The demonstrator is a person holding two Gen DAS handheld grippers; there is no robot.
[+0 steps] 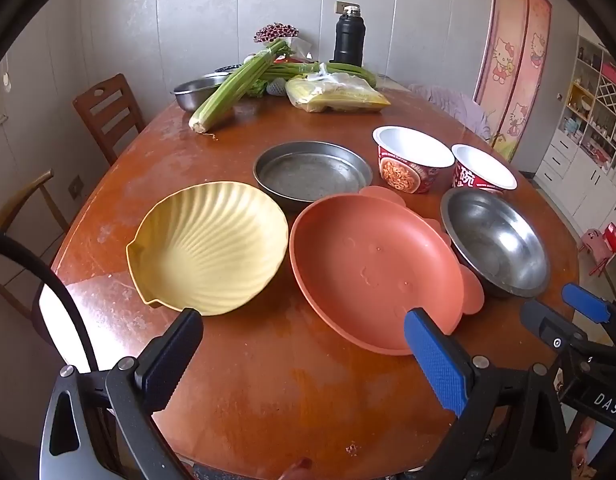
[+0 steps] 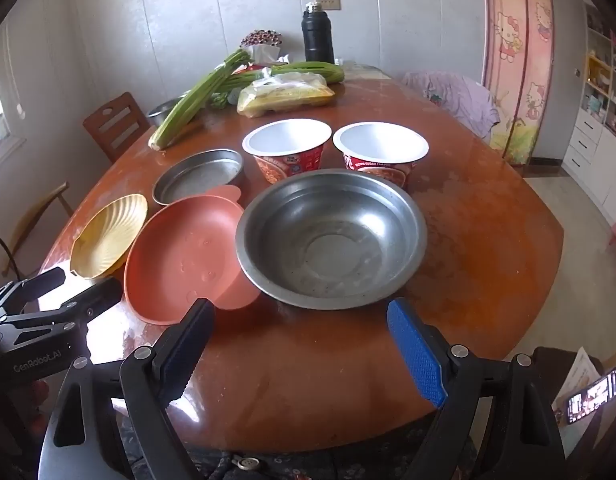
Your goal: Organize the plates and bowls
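Right wrist view: the steel bowl sits mid-frame on the worktop, the orange plate touching at its left. Both the right claw and the left claw gape empty. The bowl looks stiff, light and slippery; pinch its thin rim.

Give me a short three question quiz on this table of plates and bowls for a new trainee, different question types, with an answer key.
1. True or false: the left hand-held gripper holds the yellow shell-shaped bowl.
2. How many red instant-noodle cups stand on the wooden table?
3. Which dish sits directly ahead of the right hand-held gripper: A flat metal pan, B steel bowl, C orange plate?

Key: 1 false, it is open and empty; 2 two; 3 B.
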